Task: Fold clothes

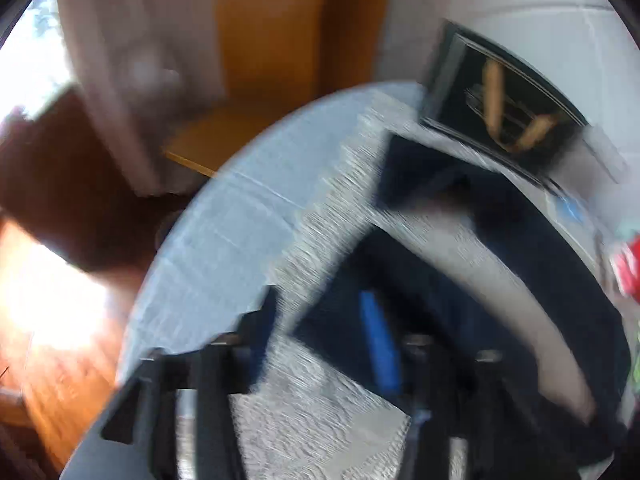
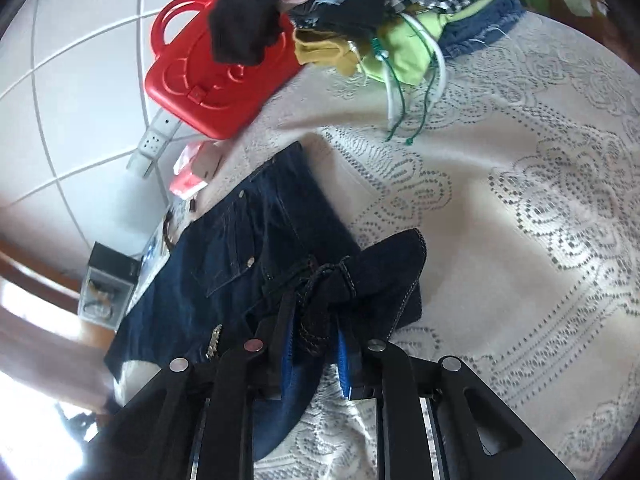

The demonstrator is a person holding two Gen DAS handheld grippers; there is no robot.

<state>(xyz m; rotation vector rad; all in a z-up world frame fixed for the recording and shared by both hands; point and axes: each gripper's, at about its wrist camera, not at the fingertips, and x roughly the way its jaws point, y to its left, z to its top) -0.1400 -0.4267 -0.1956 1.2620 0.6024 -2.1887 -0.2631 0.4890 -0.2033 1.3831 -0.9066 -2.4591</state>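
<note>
Several clothes (image 2: 400, 12) beside red bag (image 2: 208, 80)

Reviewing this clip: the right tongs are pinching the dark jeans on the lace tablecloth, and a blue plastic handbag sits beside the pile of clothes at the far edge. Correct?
Not quite: the handbag is red, not blue, as the right wrist view shows. The rest holds: the right tongs pinch the dark jeans on the lace tablecloth, with the pile of clothes beside the bag.

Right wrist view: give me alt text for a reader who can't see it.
The right claw is shut on a fold of dark blue denim jeans lying on a cream lace tablecloth. Beyond them, a glossy red plastic handbag sits at the table's edge beside a heap of mixed unfolded clothes.
</note>
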